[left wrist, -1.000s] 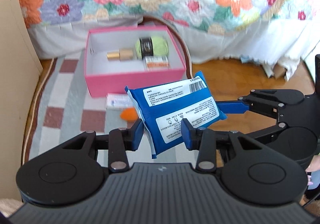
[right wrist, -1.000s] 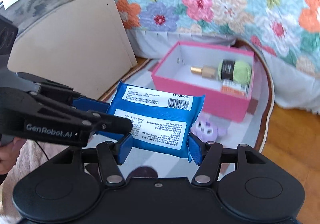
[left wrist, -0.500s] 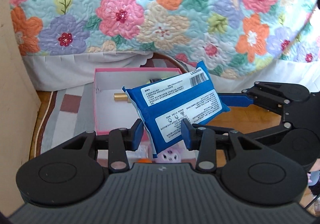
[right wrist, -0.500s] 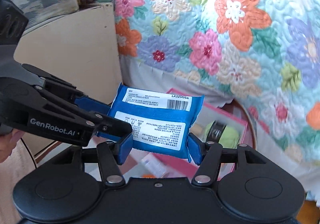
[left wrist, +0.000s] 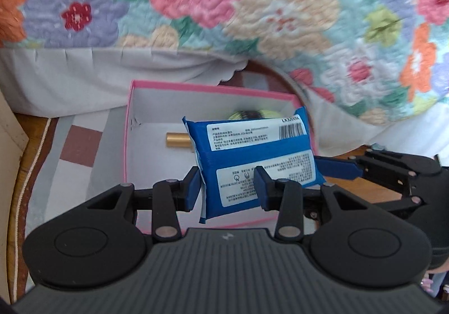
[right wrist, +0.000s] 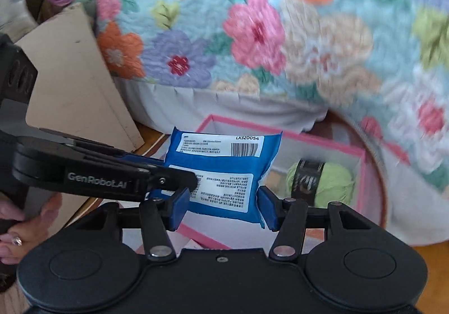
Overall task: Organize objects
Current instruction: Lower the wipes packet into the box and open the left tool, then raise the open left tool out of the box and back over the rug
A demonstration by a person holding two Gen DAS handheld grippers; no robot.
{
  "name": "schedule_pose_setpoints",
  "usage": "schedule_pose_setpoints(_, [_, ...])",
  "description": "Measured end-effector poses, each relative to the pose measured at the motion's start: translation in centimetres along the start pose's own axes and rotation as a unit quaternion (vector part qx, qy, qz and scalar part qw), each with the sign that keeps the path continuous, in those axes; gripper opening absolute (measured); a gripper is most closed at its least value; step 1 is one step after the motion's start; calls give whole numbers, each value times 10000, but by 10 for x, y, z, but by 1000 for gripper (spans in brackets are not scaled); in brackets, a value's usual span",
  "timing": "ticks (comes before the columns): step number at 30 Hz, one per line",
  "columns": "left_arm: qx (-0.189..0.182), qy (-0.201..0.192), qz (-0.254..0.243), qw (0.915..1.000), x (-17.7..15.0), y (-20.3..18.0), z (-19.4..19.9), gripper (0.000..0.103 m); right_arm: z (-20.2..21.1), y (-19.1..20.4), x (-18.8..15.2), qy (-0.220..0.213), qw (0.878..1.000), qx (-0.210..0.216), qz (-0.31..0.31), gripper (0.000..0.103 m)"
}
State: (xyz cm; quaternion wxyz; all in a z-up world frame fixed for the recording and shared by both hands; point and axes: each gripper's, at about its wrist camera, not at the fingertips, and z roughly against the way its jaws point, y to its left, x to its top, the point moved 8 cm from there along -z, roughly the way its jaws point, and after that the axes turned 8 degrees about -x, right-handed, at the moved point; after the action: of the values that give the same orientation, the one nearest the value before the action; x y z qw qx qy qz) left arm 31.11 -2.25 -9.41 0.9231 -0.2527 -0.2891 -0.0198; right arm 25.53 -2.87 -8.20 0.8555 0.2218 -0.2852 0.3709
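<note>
A blue wet-wipes pack [left wrist: 252, 156] with white labels is held in the air by both grippers above the open pink box [left wrist: 127, 128]. My left gripper [left wrist: 227, 187] is shut on its near left end. My right gripper [right wrist: 221, 206] is shut on its other end; it also shows in the left wrist view [left wrist: 336, 169] coming in from the right. The pack [right wrist: 224, 168] hangs over the pink box [right wrist: 362, 173]. In the box lie a green yarn ball [right wrist: 328, 182] and a gold-capped bottle [left wrist: 176, 140], both partly hidden by the pack.
The box sits on a checked rug [left wrist: 78, 145] at the foot of a bed with a floral quilt [left wrist: 224, 5]. A beige board [right wrist: 70, 83] leans at the left. Wooden floor [left wrist: 378, 196] lies to the right.
Both grippers carried the pack forward and lower, so it now hangs over the inside of the pink box. The box looks closer and larger. Both grips are unchanged.
</note>
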Motion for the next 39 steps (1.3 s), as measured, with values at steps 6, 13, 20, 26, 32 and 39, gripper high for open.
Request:
schedule_pose_setpoints(6, [120,404,184,9989,-6,26,-55,38,-55,-22,-14,235,9985,83,-489,59])
schedule_pose_setpoints(13, [326,762,56,9965,-14,40,-97,37,-100,-38,-37,520,9948,104,-870,57])
schedule_pose_setpoints(20, [539,1041,87,9931,-18,54,-125,37,-134,-45,-51,831,9899,3,-1146,53])
schedule_pose_setpoints(26, [504,1084,362,9922,-22,64,-141,37,-149,-50,-56,1014,9877,-279,-1154,52])
schedule_pose_setpoints(32, [928,927,147,9912,-20,61,-134,47,-150,-41,-50,1106,9869,-870,-786,54])
schedule_pose_setpoints(39, [903,1032,-216,9903,-29,42,-94,44,-109,-31,-50,676,9900,-1170,-415,56])
